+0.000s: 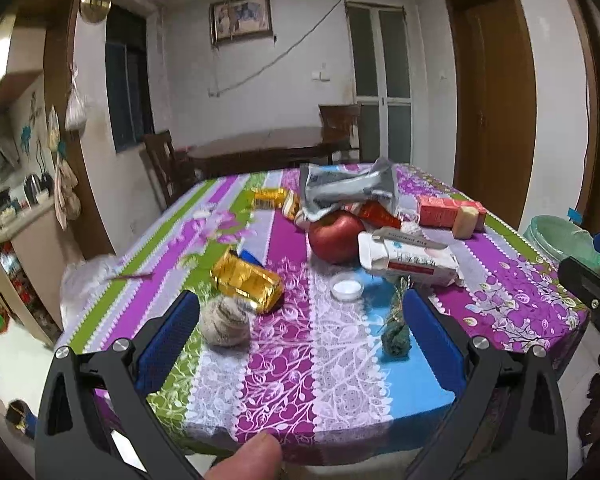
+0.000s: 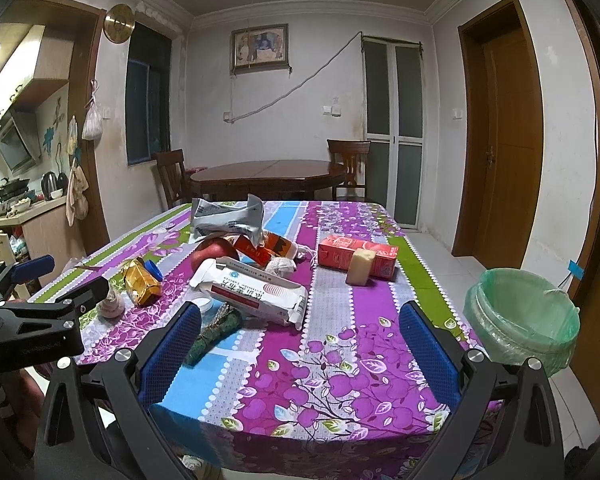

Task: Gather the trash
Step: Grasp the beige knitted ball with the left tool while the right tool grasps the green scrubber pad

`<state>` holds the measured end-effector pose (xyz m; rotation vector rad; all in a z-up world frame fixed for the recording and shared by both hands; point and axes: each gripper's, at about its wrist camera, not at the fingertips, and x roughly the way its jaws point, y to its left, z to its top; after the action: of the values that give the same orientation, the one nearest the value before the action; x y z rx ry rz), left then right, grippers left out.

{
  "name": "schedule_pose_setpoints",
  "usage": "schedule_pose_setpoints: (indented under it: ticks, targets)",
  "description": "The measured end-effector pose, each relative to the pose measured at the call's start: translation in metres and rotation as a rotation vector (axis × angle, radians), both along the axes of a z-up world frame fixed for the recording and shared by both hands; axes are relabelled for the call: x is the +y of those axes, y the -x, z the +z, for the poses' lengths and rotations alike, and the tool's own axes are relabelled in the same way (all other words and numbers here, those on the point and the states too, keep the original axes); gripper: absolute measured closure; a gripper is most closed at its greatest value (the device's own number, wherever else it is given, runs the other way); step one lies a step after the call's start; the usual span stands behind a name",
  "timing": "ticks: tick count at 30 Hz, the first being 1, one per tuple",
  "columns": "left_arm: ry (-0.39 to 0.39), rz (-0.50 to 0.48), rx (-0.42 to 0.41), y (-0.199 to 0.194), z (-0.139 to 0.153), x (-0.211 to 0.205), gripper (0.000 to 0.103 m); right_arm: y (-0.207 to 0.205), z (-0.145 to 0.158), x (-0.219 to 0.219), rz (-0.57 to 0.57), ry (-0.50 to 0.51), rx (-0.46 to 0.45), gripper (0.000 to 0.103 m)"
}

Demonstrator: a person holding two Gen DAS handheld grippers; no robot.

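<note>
A table with a striped floral cloth (image 1: pixel 284 364) carries trash: a gold wrapper (image 1: pixel 247 281), a grey paper ball (image 1: pixel 225 322), a green crumpled wrapper (image 1: pixel 396 330), a white lid (image 1: pixel 347 290), a white medicine box (image 1: pixel 410 260), a silver bag (image 1: pixel 348 188) and a red carton (image 1: pixel 446 210). A red apple (image 1: pixel 336 236) sits among them. My left gripper (image 1: pixel 300 320) is open and empty over the near edge. My right gripper (image 2: pixel 300 336) is open and empty; the green wrapper (image 2: pixel 210 334) lies by its left finger. A bin with a green liner (image 2: pixel 520 320) stands right of the table.
A yellowish block (image 2: pixel 360 266) leans on the red carton (image 2: pixel 356 256). A dark wooden table (image 2: pixel 268 172) with two chairs stands behind. A kitchen counter (image 2: pixel 28 208) is at the left, a wooden door (image 2: pixel 504 148) at the right. The left gripper's body (image 2: pixel 40 320) shows at the left.
</note>
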<state>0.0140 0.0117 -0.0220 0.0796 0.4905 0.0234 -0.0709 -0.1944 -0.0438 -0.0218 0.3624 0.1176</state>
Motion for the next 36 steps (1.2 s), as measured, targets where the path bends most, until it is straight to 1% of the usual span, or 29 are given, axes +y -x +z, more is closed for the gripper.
schedule_pose_setpoints:
  ticks: [3,7,11,15,16,20,22,23,25,27,28,31,32,33,34,36]
  targets:
    - [0.003,0.018,0.039,-0.009,-0.007,0.011,0.005,0.000,0.000,0.002,0.011,0.010,-0.007,0.004]
    - [0.003,0.036,0.057,-0.014,-0.011,0.022,0.005,-0.003,0.001,0.005,0.025,0.013,-0.009,0.004]
    - [-0.004,0.029,0.081,-0.020,-0.013,0.031,0.005,-0.009,0.000,0.010,0.039,0.023,-0.005,0.004]
    - [-0.004,0.045,0.110,-0.029,-0.021,0.051,0.005,-0.016,-0.003,0.015,0.056,0.025,0.013,0.004]
    - [0.007,0.044,0.131,-0.034,-0.024,0.059,0.005,-0.018,-0.005,0.016,0.061,0.021,0.020,0.004]
    - [0.039,0.036,0.212,-0.054,-0.039,0.087,0.005,-0.033,-0.014,0.018,0.097,-0.022,0.085,0.004]
    - [0.052,0.034,0.235,-0.063,-0.044,0.097,0.005,-0.043,-0.021,0.020,0.124,-0.058,0.138,0.004]
    - [0.060,0.031,0.242,-0.067,-0.046,0.101,0.005,-0.047,-0.024,0.021,0.144,-0.087,0.163,0.004]
    - [0.090,0.015,0.264,-0.075,-0.050,0.108,0.005,-0.062,-0.033,0.023,0.190,-0.173,0.252,0.004]
    - [0.110,0.003,0.276,-0.081,-0.052,0.112,0.005,-0.075,-0.042,0.030,0.235,-0.231,0.316,0.004]
    - [0.104,0.002,0.282,-0.085,-0.054,0.112,0.006,-0.077,-0.045,0.034,0.242,-0.238,0.332,0.004]
    - [0.116,-0.022,0.305,-0.094,-0.059,0.112,0.016,-0.094,-0.055,0.053,0.269,-0.236,0.375,0.005]
    - [0.117,-0.034,0.318,-0.097,-0.061,0.110,0.023,-0.099,-0.059,0.059,0.275,-0.236,0.390,0.006]
    - [0.118,-0.045,0.333,-0.100,-0.064,0.108,0.030,-0.105,-0.063,0.064,0.274,-0.235,0.405,0.009]
    - [0.119,-0.051,0.342,-0.102,-0.067,0.107,0.033,-0.111,-0.066,0.070,0.271,-0.233,0.417,0.012]
    - [0.128,-0.062,0.362,-0.105,-0.072,0.105,0.049,-0.122,-0.071,0.081,0.259,-0.214,0.430,0.023]
